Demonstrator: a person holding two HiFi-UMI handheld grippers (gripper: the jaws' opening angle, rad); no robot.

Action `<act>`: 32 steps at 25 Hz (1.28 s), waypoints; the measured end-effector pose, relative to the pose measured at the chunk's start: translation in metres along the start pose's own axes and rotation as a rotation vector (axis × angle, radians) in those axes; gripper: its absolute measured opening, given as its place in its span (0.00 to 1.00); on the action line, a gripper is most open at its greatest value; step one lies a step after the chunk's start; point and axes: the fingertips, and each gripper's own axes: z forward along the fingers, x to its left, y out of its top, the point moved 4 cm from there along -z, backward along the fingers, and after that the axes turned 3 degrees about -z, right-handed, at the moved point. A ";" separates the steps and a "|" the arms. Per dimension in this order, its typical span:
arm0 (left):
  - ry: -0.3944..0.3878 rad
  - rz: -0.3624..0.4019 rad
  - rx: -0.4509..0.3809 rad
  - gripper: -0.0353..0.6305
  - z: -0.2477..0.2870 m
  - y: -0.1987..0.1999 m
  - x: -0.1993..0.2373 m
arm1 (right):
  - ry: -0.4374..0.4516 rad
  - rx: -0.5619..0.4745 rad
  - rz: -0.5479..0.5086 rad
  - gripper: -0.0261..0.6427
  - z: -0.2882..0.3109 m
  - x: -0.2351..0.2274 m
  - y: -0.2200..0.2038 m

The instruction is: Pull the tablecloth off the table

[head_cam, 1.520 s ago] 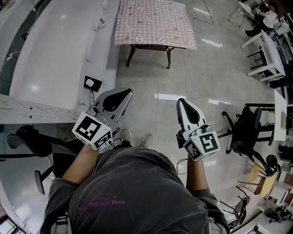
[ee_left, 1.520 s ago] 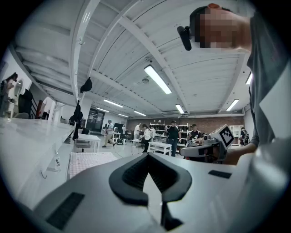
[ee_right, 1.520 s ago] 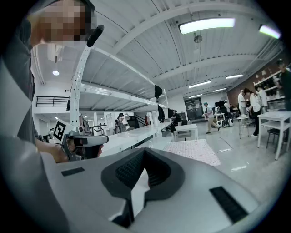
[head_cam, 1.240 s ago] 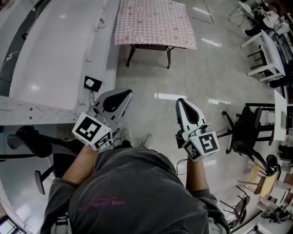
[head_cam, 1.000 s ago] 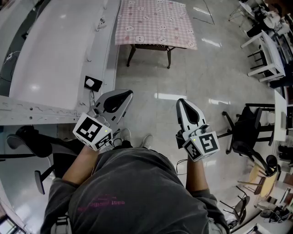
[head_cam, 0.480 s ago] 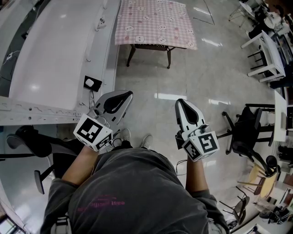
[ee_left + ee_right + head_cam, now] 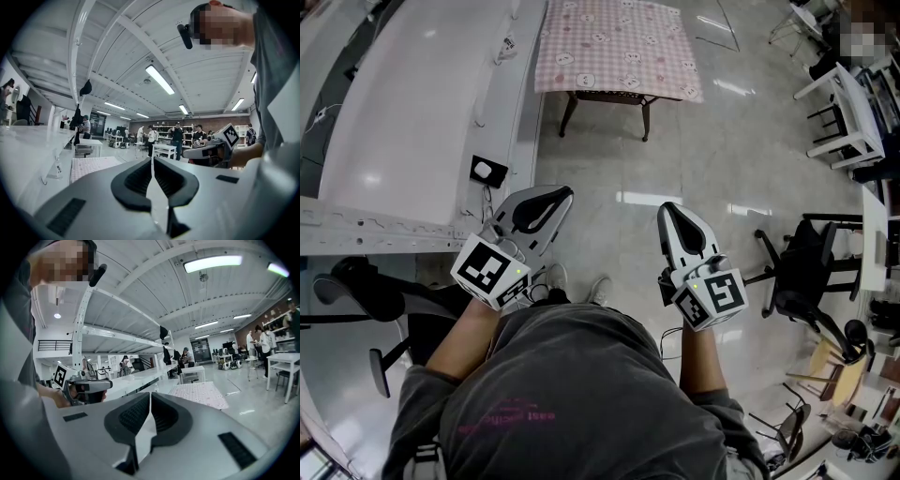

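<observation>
Little moved over the last second and a half: right claw (image 7: 673,217) drifted a touch toward the left one, left claw (image 7: 546,201) edged slightly, and bystanders in the far background of both gripper views changed places. Cloth and table were unchanged.

Near: both claws were held level in front of the person's waist, well apart from each other. Left claw: jaws together, tips meeting, nothing between them (left gripper view). Right claw: likewise closed on nothing (right gripper view).

Middle: bare glossy floor (image 7: 675,159) separated the claws from the work.

Far: pink checked tablecloth (image 7: 617,42) lay spread flat over the small dark-legged table (image 7: 609,95), near hem hanging over the edge, well apart from both claws.

Judgement: the approach was the step in hand, with the cloth on the table and neither claw near it. Next move would call for closing that gap, parting the jaws, and clamping the near hem before pulling.
</observation>
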 end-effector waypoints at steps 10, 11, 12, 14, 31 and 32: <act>-0.001 0.004 0.003 0.12 0.000 -0.001 0.000 | 0.007 0.001 0.007 0.03 0.001 0.001 -0.001; 0.000 0.004 0.003 0.13 0.000 -0.001 0.001 | 0.010 0.003 0.010 0.06 0.001 0.001 -0.001; 0.000 0.004 0.003 0.14 0.000 -0.001 0.000 | 0.013 0.005 0.012 0.07 0.001 0.001 -0.001; 0.001 0.004 0.005 0.14 0.001 -0.001 0.000 | 0.016 0.008 0.012 0.07 0.001 0.001 -0.002; 0.009 0.006 0.030 0.27 0.006 -0.005 0.001 | 0.034 0.028 0.035 0.16 0.004 -0.001 -0.006; 0.011 0.005 0.031 0.28 0.006 -0.005 0.001 | 0.035 0.027 0.036 0.17 0.004 -0.001 -0.006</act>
